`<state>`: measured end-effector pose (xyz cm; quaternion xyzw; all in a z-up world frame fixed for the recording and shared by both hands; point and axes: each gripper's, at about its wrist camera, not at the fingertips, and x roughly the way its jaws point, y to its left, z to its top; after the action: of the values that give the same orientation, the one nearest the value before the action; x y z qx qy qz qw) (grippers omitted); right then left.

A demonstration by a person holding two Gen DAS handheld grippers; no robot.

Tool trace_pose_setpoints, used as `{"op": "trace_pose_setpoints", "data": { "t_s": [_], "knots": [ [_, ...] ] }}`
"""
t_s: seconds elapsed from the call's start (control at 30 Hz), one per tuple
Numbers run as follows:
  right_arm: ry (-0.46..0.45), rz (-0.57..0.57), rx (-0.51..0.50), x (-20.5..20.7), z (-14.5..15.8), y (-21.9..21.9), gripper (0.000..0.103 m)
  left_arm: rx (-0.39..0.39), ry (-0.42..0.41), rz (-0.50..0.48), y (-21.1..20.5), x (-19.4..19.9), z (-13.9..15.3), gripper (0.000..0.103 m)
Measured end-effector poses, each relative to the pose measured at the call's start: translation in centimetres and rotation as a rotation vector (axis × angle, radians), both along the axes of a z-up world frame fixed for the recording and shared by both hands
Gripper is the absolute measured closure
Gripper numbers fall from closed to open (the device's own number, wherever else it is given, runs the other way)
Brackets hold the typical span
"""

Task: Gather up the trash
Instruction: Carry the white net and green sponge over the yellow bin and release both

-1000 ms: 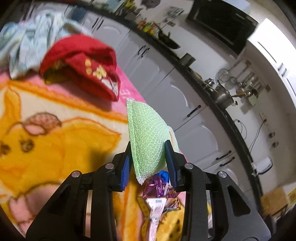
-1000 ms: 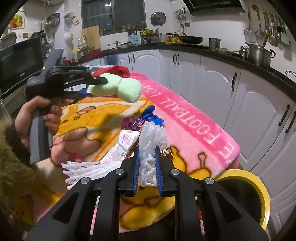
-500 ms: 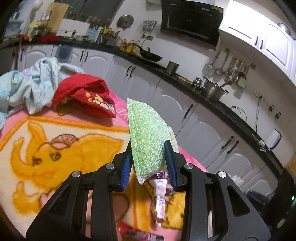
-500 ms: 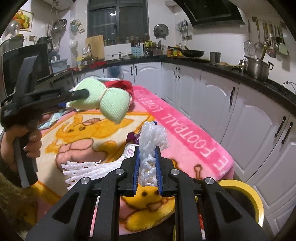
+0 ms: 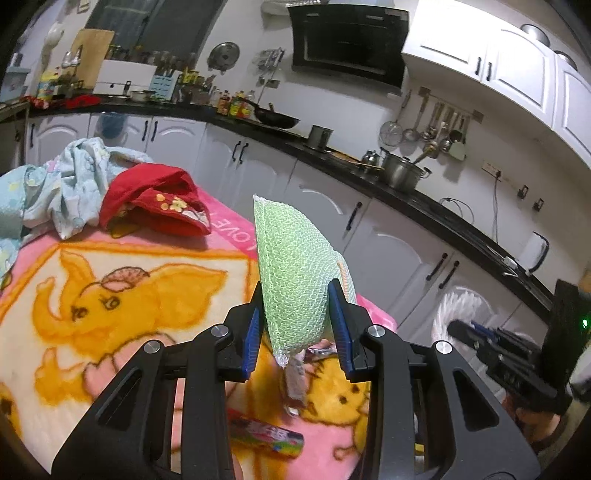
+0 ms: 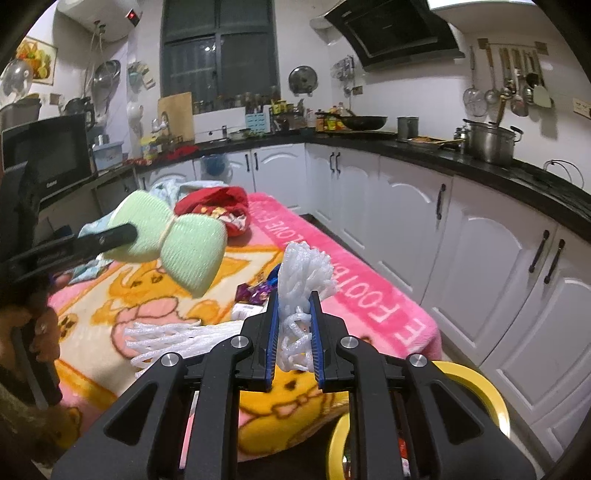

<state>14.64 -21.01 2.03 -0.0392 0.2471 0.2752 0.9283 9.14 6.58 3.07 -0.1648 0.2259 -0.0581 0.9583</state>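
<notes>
Pink cartoon blanket (image 5: 122,295), white kitchen cabinets (image 6: 491,266), left jaws gripping green sponge (image 5: 295,280), right jaws gripping white foam netting (image 6: 299,295)

- White cabinet doors (image 6: 413,221) with dark handles run beneath a black countertop (image 6: 480,162) across the right of the frame.
- A dark window (image 6: 218,51) sits upper centre.
- A black range hood (image 6: 395,33) hangs upper right.
- A microwave (image 6: 48,155) stands at the left edge.
- Utensils (image 6: 509,85) hang on the white wall.
</notes>
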Motion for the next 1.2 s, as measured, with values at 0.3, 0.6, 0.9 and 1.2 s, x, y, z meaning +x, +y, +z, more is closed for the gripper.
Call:
{"op": "trace_pose_setpoints", "data": {
  "t_s": [0.3, 0.6, 0.9, 1.2],
  "knots": [
    [-0.012, -0.072, 0.031, -0.6, 0.8, -3.8, 0.088, 0.050, -0.040, -0.044, -3.2, -1.3, 0.9, 0.077],
    [-0.035, -0.153, 0.014, -1.1, 0.8, -8.0, 0.088, 0.079, -0.045, -0.119, -7.2, -1.1, 0.3, 0.077],
    [-0.026, -0.231, 0.005, -1.9, -0.1, -12.1, 0.088, 0.107, -0.037, -0.202, -11.6, -0.3, -0.2, 0.077],
    [0.013, -0.304, -0.020, -1.8, -2.2, -15.3, 0.088, 0.106, 0.008, -0.302, -16.2, 1.6, -2.2, 0.077]
  ]
}}
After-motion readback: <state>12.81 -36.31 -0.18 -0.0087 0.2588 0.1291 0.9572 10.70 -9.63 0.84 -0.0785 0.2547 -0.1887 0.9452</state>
